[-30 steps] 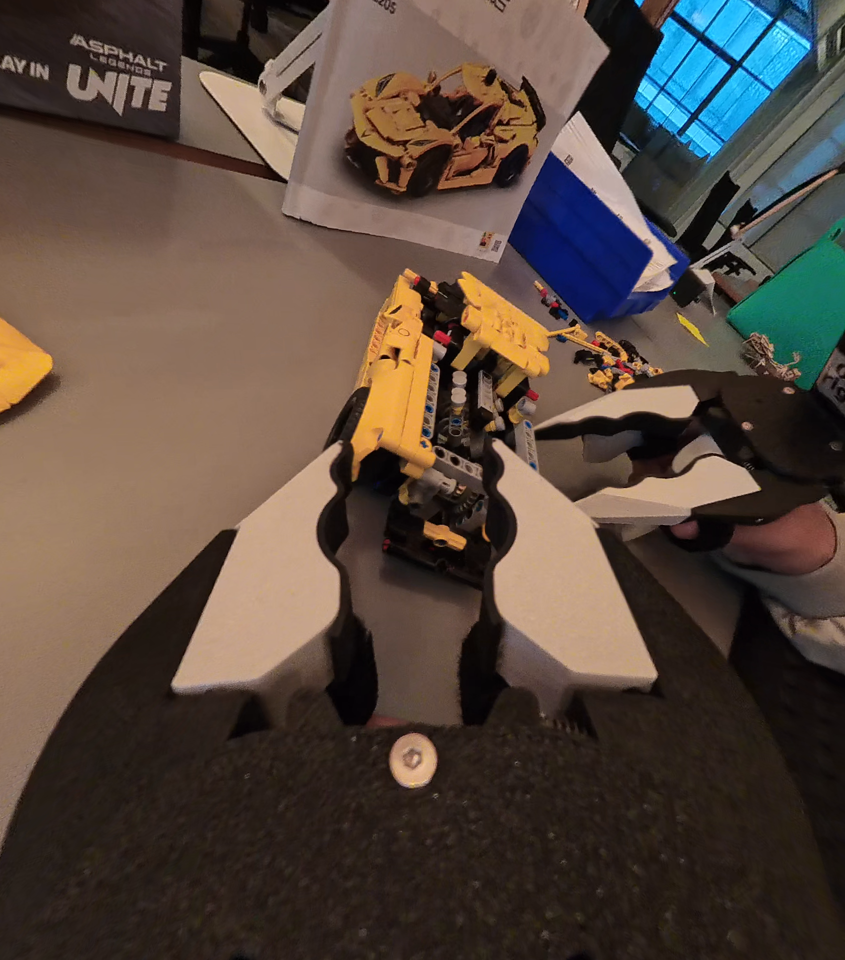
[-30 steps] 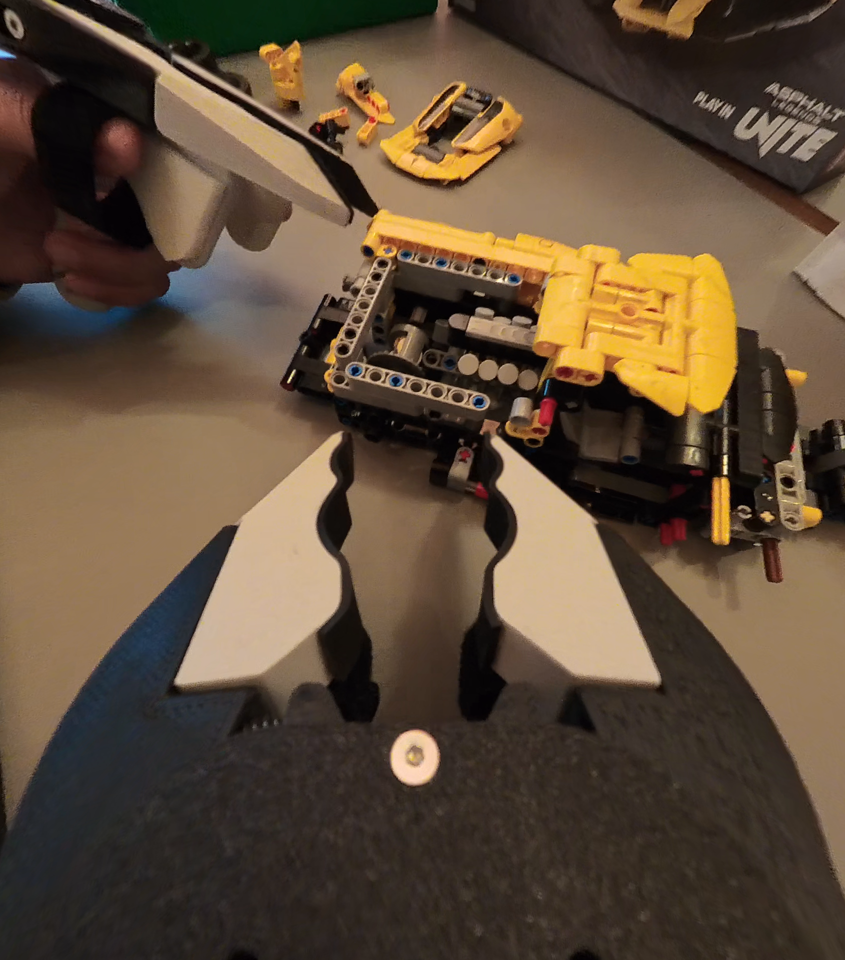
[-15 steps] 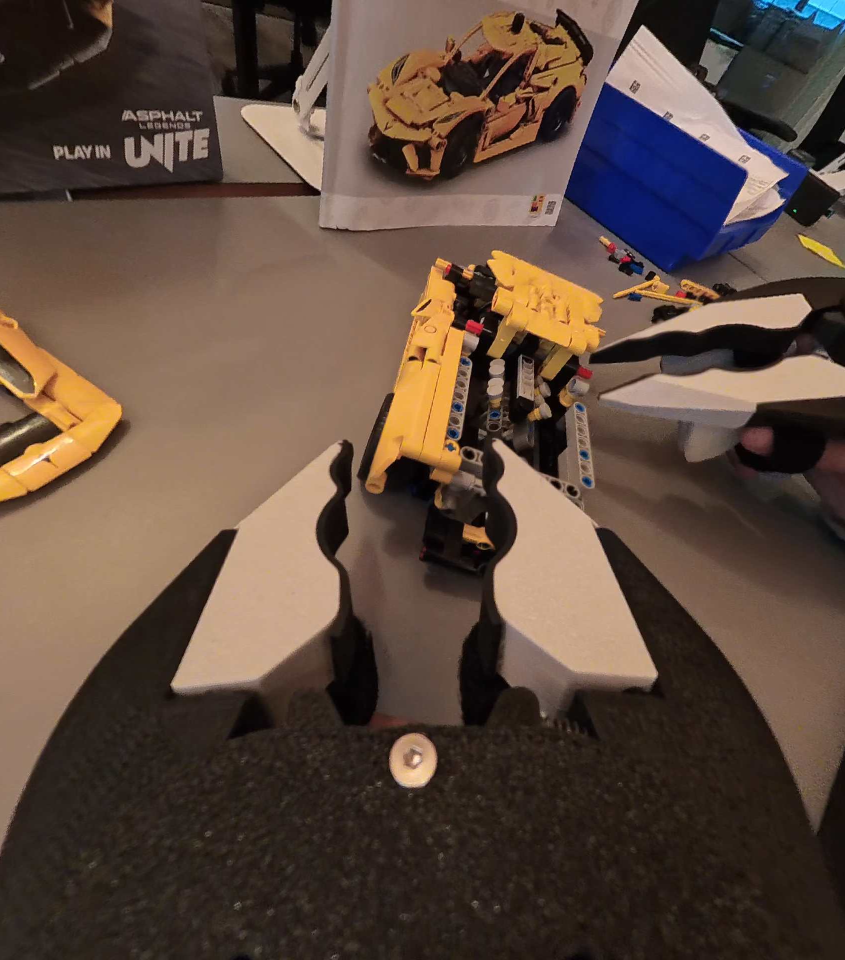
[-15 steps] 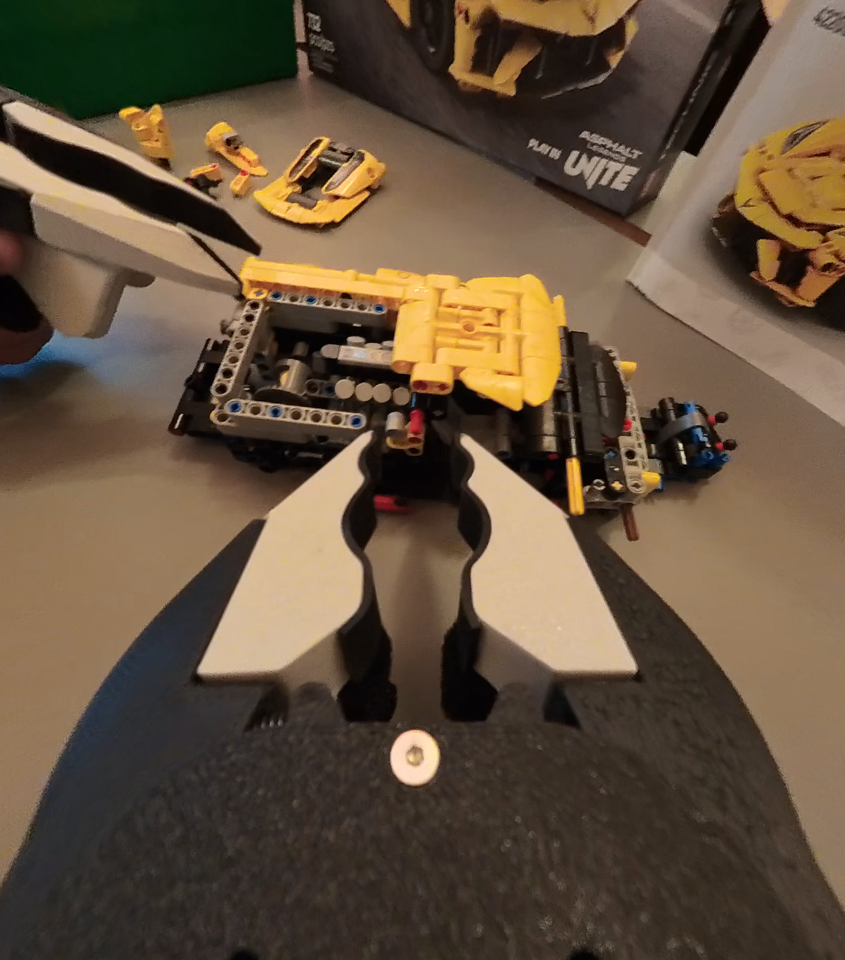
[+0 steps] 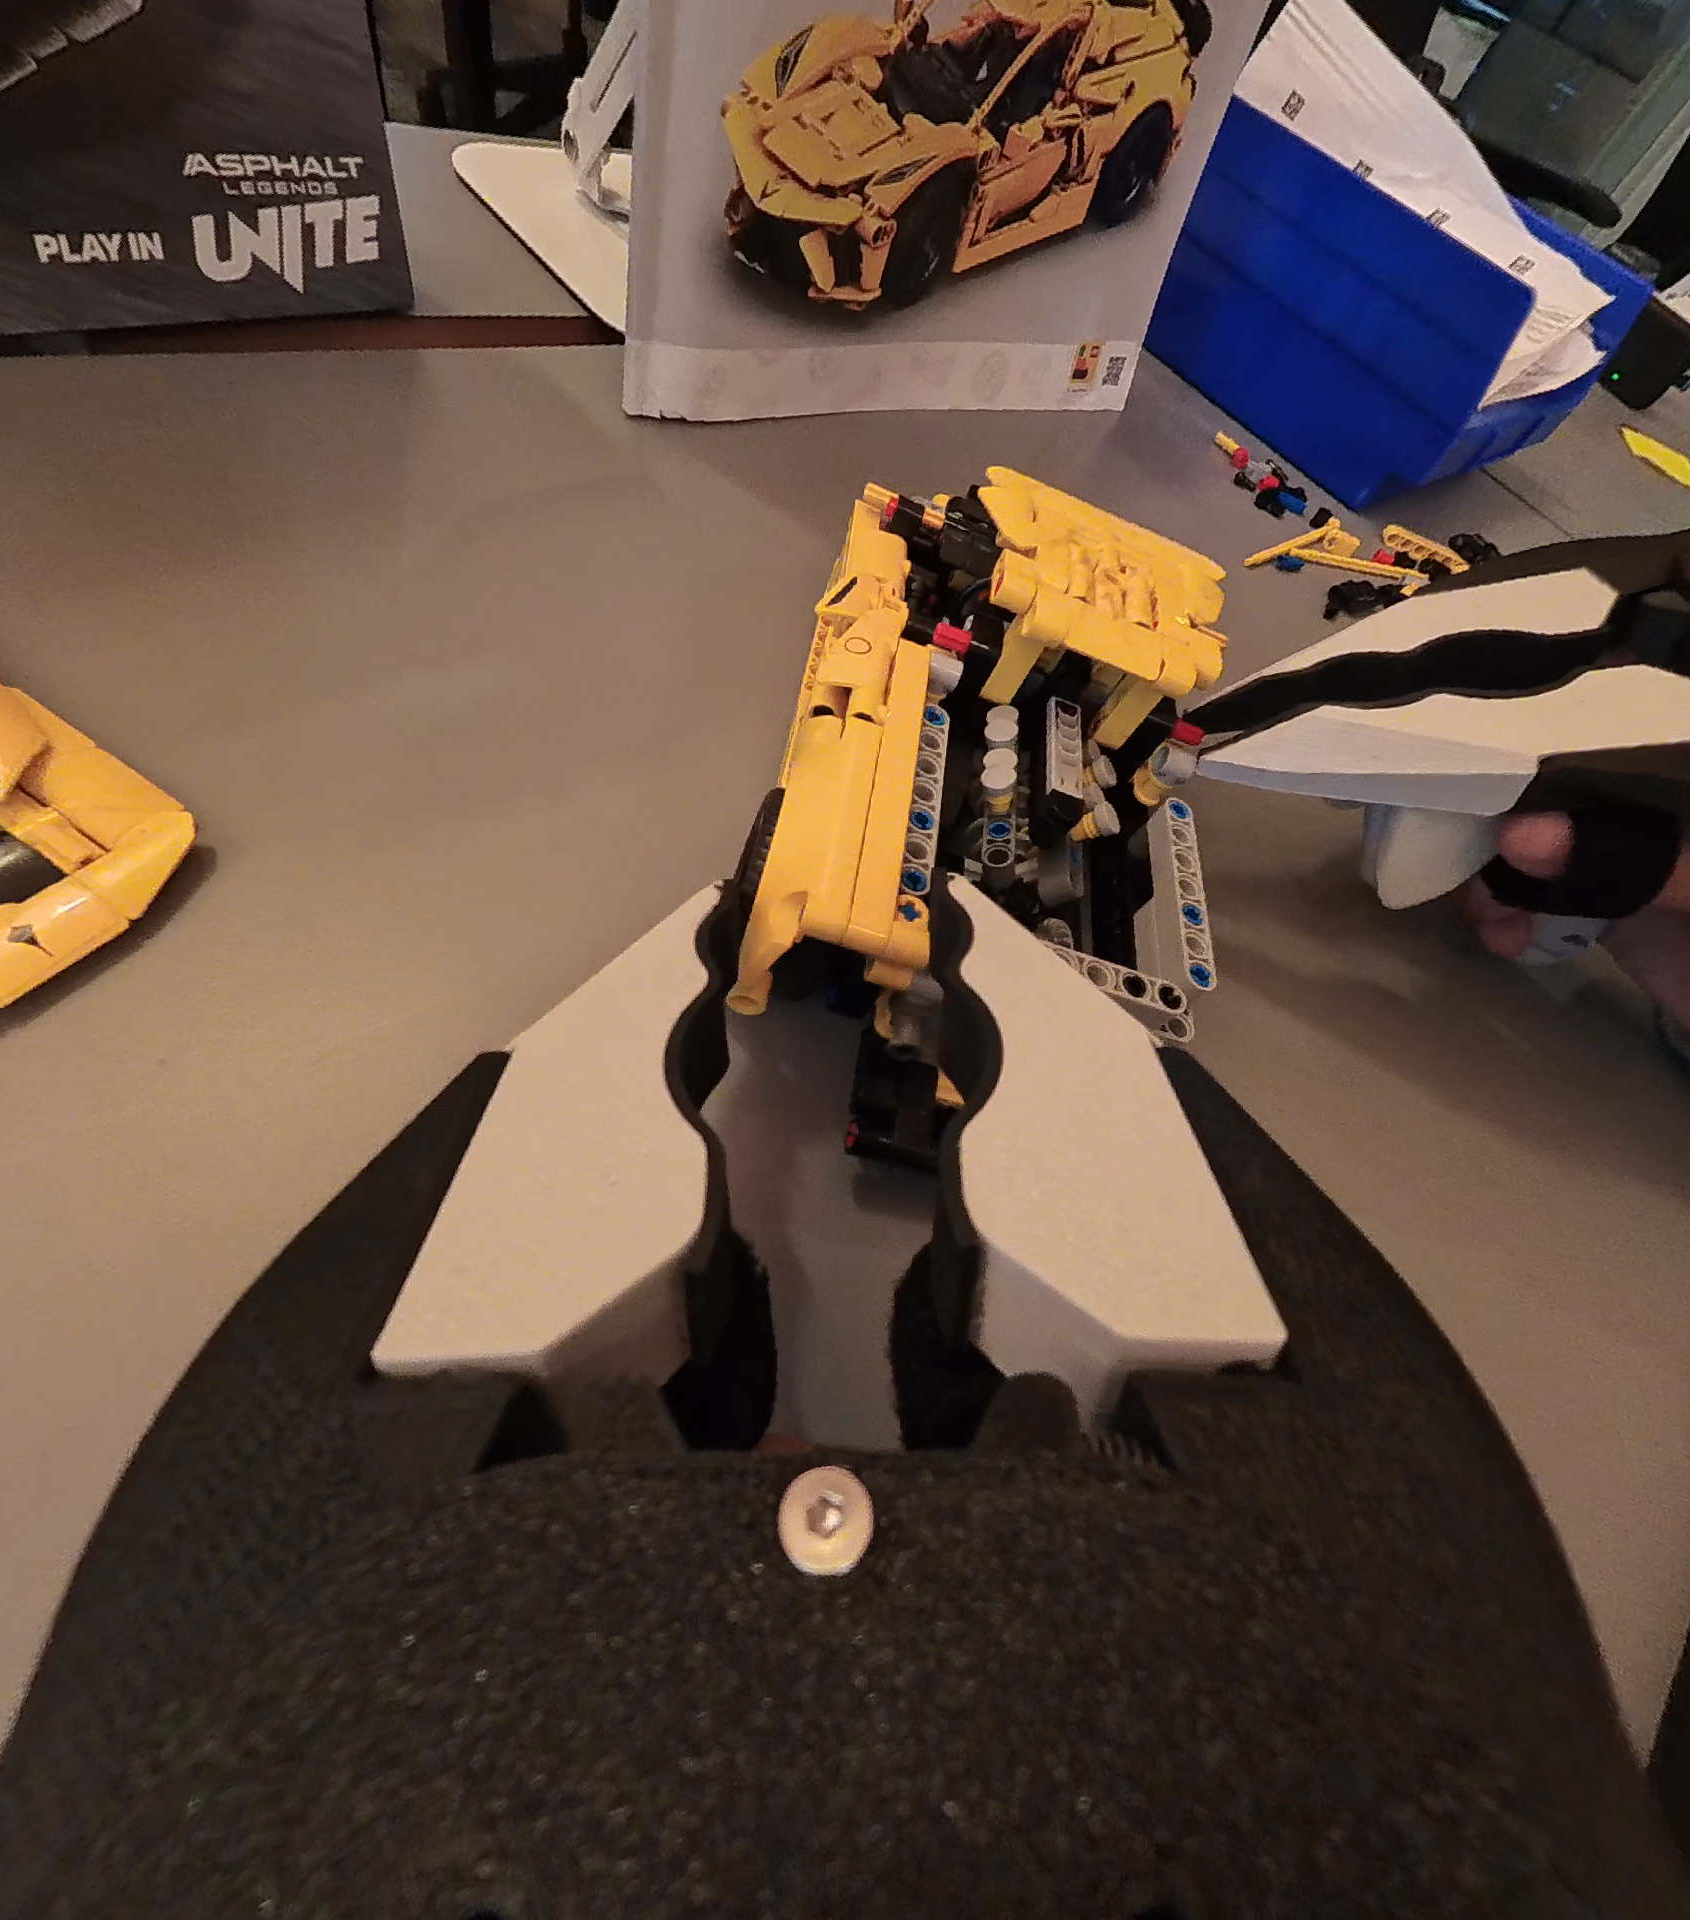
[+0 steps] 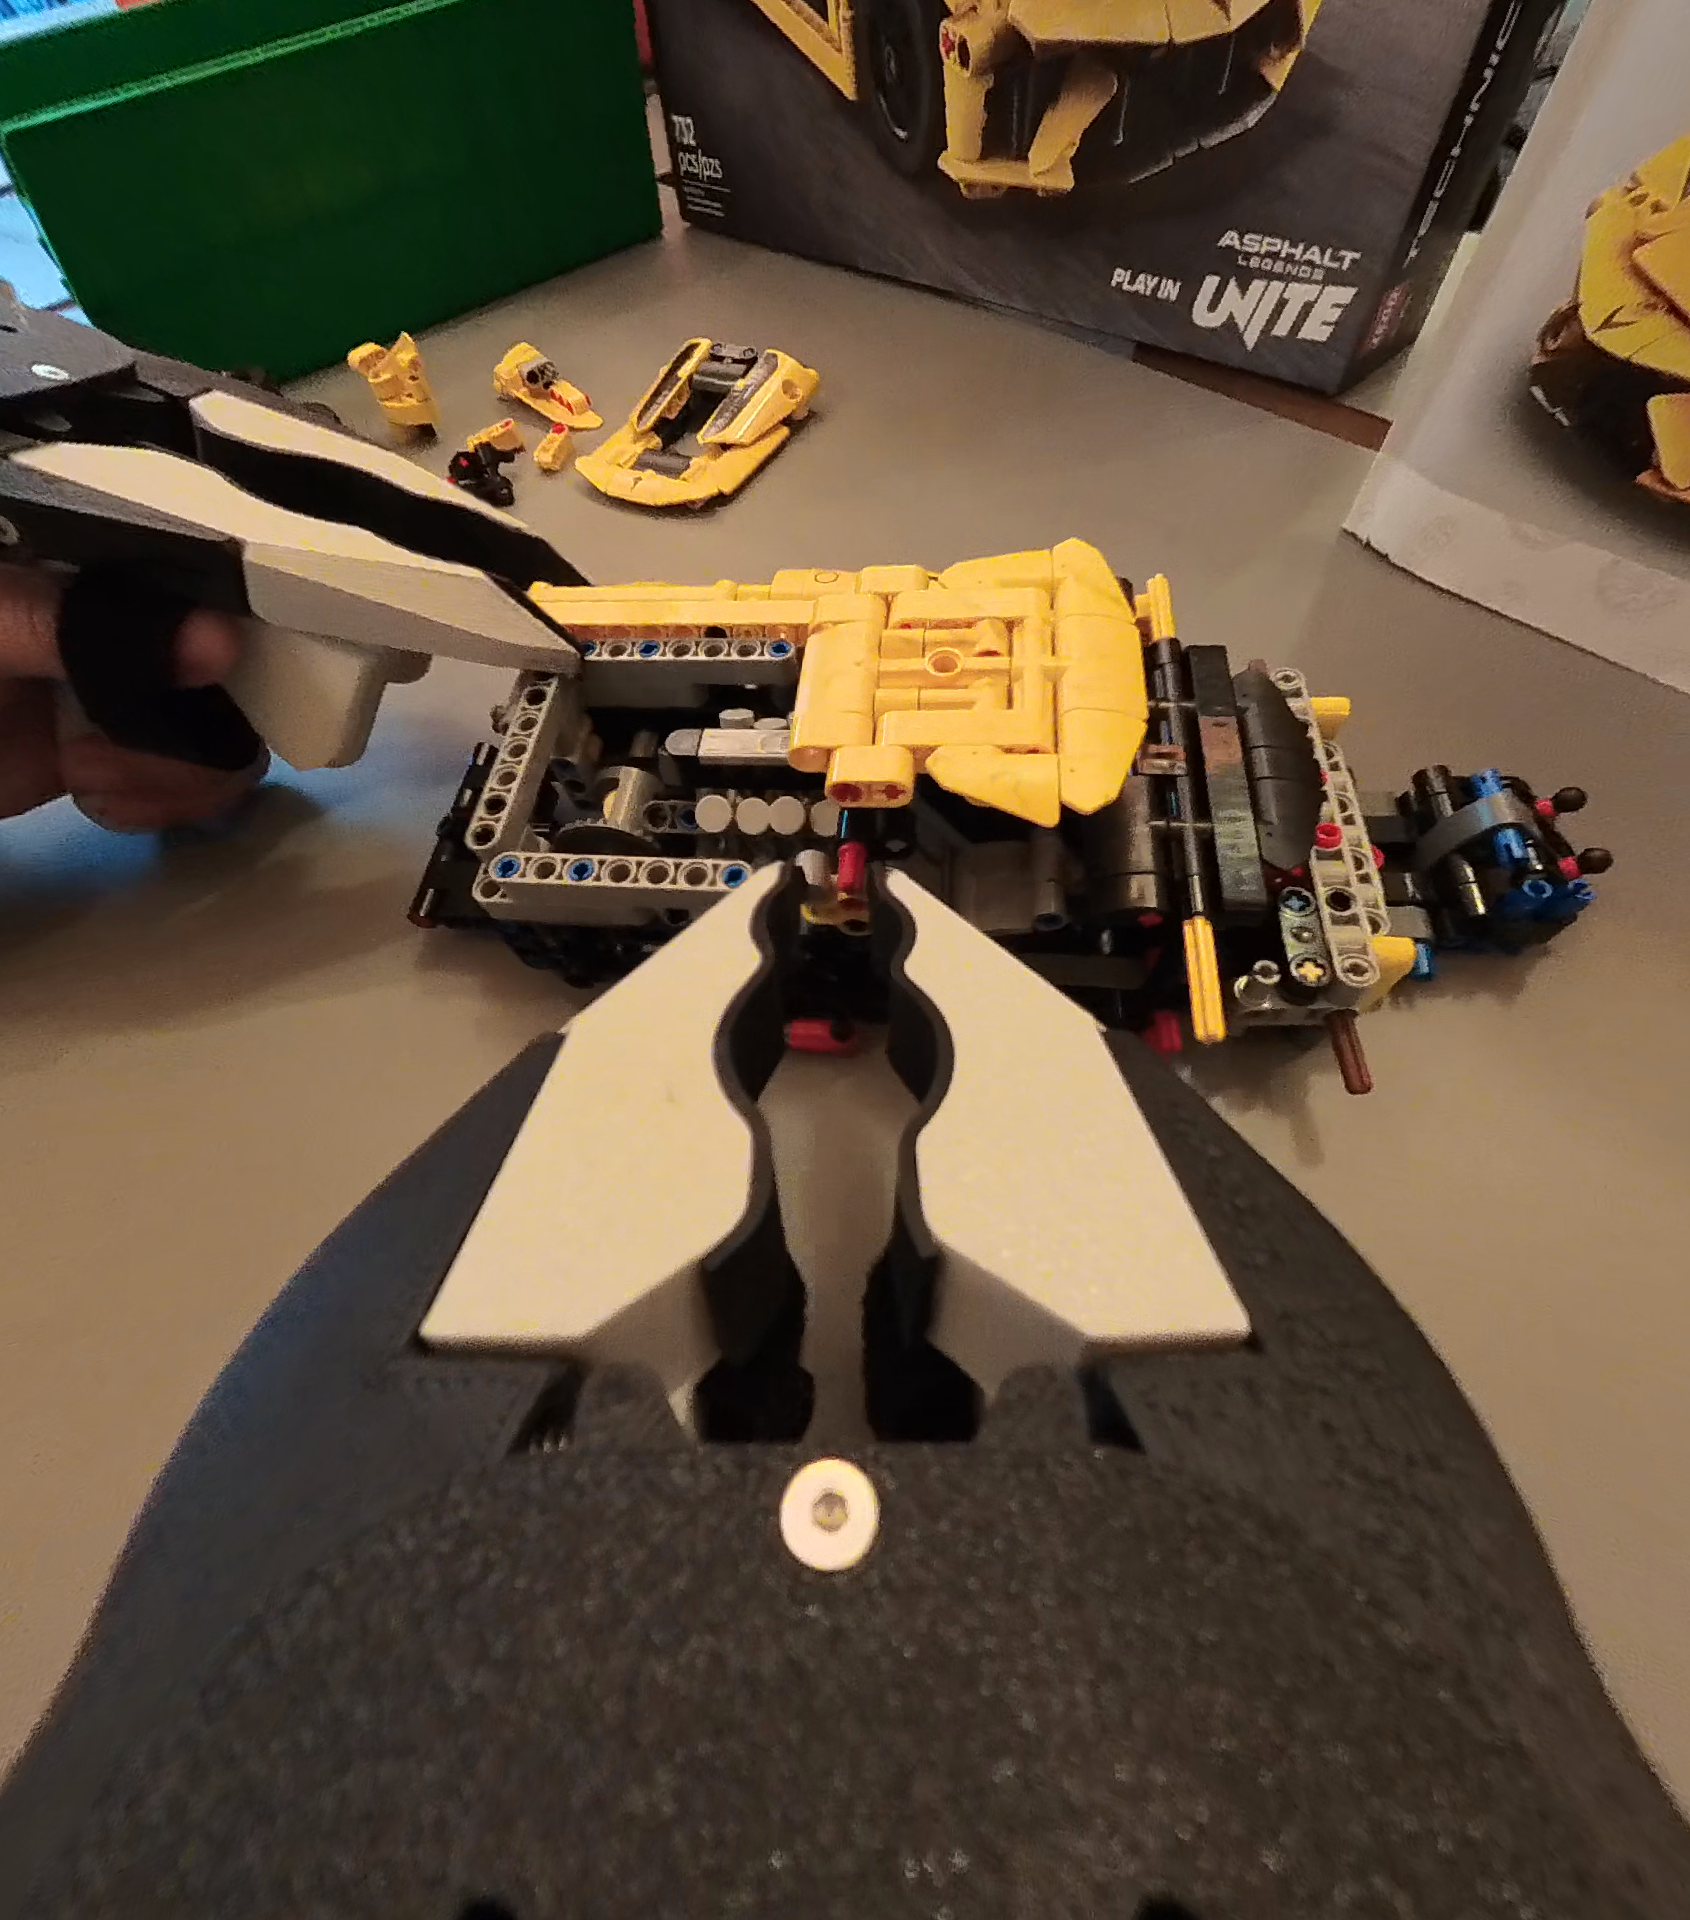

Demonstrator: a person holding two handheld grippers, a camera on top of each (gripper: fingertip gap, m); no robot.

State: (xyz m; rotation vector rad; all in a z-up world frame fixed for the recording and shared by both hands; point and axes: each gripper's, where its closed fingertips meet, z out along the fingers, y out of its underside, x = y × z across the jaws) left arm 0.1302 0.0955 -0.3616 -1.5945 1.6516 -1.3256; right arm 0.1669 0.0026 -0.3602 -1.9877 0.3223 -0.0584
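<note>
Presently the half-built yellow brick car (image 5: 1002, 727) lies on the grey counter (image 5: 405, 623). Left gripper (image 5: 836, 914): jaws apart, straddling the car's yellow side beam. Right gripper (image 6: 833, 883): jaws narrowly apart around small pins (image 6: 846, 868) at the car's 6 o'clock edge; contact uncertain.

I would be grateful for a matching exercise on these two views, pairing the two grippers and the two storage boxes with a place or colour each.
Things:
1. left gripper
2. right gripper
3. box behind the loose yellow parts
4. bin holding papers

Place or colour:
A. blue
B. tips at the car model along its long side, by a small red pin
C. green
D. tips at the model's end, either side of its yellow side beam

Pairs: 1-D, 2-B, 3-C, 4-A
</note>
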